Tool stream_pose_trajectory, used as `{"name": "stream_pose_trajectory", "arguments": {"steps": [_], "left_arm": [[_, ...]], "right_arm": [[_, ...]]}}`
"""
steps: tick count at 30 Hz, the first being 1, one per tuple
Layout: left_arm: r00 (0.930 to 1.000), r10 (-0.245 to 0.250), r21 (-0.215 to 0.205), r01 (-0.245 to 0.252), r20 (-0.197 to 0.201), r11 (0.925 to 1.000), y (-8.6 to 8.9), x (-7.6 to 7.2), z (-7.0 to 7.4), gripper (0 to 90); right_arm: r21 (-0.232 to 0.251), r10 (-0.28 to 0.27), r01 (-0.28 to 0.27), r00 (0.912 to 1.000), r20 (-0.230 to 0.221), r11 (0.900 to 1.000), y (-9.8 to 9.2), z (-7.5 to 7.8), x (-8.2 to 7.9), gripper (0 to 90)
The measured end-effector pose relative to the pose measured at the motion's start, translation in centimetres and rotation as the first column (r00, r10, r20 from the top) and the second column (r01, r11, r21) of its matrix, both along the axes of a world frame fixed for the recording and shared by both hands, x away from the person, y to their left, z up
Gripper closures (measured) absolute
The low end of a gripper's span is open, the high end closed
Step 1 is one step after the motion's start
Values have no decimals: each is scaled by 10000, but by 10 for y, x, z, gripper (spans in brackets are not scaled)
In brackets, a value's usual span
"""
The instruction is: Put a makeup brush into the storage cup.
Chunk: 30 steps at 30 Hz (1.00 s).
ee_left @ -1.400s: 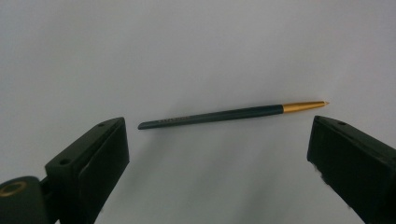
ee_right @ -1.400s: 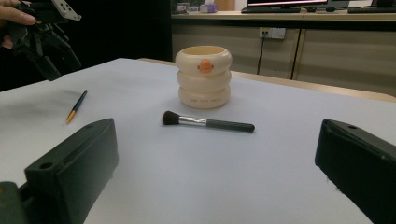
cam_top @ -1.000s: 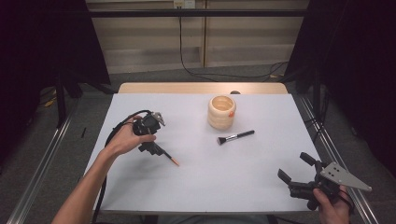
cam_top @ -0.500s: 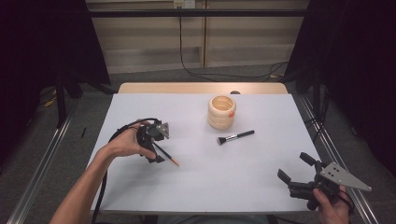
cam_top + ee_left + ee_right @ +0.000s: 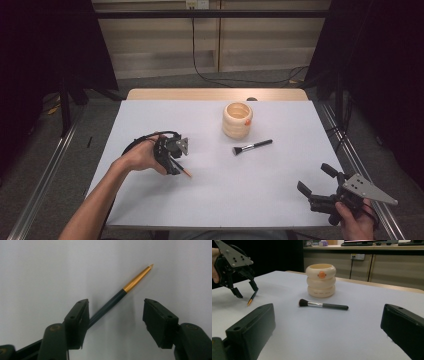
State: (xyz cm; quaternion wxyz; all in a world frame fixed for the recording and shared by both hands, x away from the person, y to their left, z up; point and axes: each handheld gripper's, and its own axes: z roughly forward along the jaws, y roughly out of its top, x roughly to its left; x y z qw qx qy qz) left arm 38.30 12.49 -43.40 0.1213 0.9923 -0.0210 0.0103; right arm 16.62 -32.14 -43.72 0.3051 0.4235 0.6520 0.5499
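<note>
Cream holder (image 5: pixel 237 120), makeup brush (image 5: pixel 251 147)

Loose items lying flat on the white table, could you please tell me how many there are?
2. A pencil lies between the jaws of the left claw, and a makeup brush lies just in front of the cream holder.

Overhead plus two close table-level views
</note>
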Motion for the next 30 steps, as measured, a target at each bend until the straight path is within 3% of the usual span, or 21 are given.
{"name": "stream_pose_trajectory", "arguments": {"steps": [5, 9, 14, 17, 19, 22, 25, 29, 30], "left_arm": [[9998, -165, 200, 162, 102, 9997, -1, 6, -2, 516], [9996, -220, 473, 212, 164, 9987, 1, 8, -5, 528], [9997, -47, 479, 35, 258, 9988, 6, 11, -6, 531], [9990, -338, 799, 315, 277, 9963, 3, 10, -7, 534], [9988, -365, 789, 339, 323, 9963, 2, 11, -8, 539], [9987, -503, 972, 497, 33, 9940, 1, 13, -8, 585], [9972, -722, 1032, 739, -201, 9919, -1, 10, -9, 712], [9959, -689, 1259, 758, -580, 9891, -4, 13, -10, 748], [9962, -612, 1150, 680, -615, 9910, -3, 13, -11, 750]], "right_arm": [[5, -5, 5, 10000, 9, 10000, 0, 0, -1, 0], [16, -14, 14, 10000, 5, 10000, -1, 0, -1, 0], [-15, 10, -10, 10000, 16, 10000, -1, 0, -1, 0], [-21, -13, 13, 10000, 11, 10000, -1, 0, -1, 0], [-17, -14, 14, 10000, 3, 10000, -1, 0, -1, 0], [-9, -38, 38, 10000, 5, 10000, -1, 0, -1, 0], [-33, -44, 44, 10000, 19, 10000, -1, 0, -2, 0], [-17, -29, 29, 10000, 5, 10000, -1, 0, -1, 0], [-9, -12, 12, 10000, 12, 10000, 0, 0, -1, 0]]}}
